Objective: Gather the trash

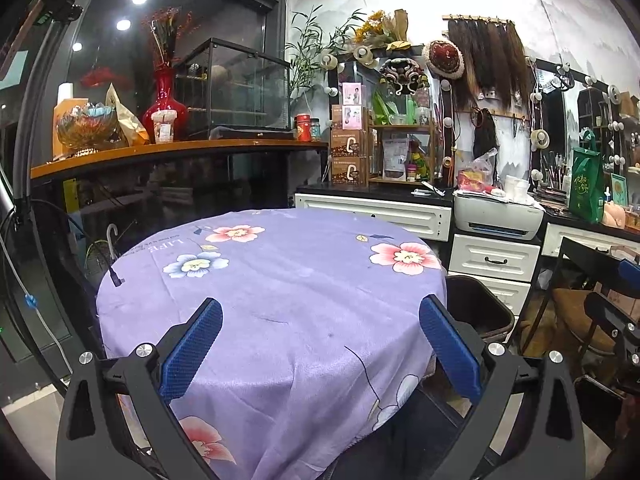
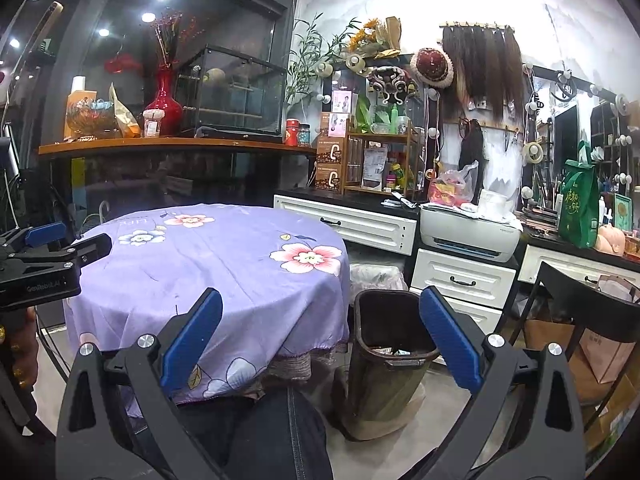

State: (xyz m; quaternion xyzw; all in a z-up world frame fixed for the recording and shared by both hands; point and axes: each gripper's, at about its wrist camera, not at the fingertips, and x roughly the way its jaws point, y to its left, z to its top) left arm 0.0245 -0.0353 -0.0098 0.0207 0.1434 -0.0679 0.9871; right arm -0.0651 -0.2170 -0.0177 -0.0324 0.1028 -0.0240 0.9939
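The left claw (image 1: 320, 344) hovers spread wide above a round tabletop (image 1: 280, 280) draped in a purple floral cloth, its blue-padded fingers (image 1: 192, 352) gripping nothing and touching nothing. Taking the tabletop as the landmark and reading left to right: behind its left side runs an orange shelf (image 1: 180, 150) carrying a red vase (image 1: 164, 100) and a glass case (image 1: 236, 88); behind its right side stands a white drawer cabinet (image 1: 372, 212) topped by a white printer (image 1: 498, 212).

Just right of the tabletop, on the floor, sits a dark trash bin (image 2: 390, 356), its mouth uncovered, with scraps of trash (image 2: 394, 352) visible low inside. In the left wrist view only the bin's rim (image 1: 480, 308) shows past the cloth's edge.

The right claw (image 2: 320, 344) is likewise spread wide and empty, held off the tabletop's near right edge; its right finger (image 2: 452, 344) lines up over the bin's rim, though whether the two touch cannot be told. In the same view the left claw (image 2: 68, 246) appears beside the tabletop's left edge. A black chair (image 2: 588, 300) stands well to the right of the tabletop, beyond the bin.
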